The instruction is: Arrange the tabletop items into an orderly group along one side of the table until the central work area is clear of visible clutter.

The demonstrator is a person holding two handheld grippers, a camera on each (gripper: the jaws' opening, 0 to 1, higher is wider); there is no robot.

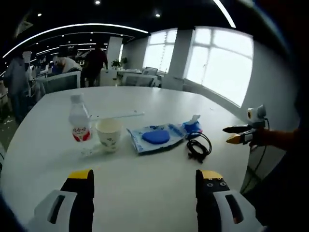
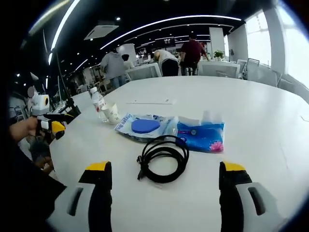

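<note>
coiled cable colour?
Black; the coiled cable shows best in the right gripper view.

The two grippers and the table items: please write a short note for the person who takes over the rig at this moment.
Left gripper: open, holds nothing. Right gripper: open, holds nothing, just before the black cable.
Items lie in a loose row on the white table: water bottle, paper cup, blue wipes pack, blue tissue pack, cable. A flat white strip lies behind the cup.
Done: nothing gripped yet.
Left: move all items to one side, probably the cable first.
</note>
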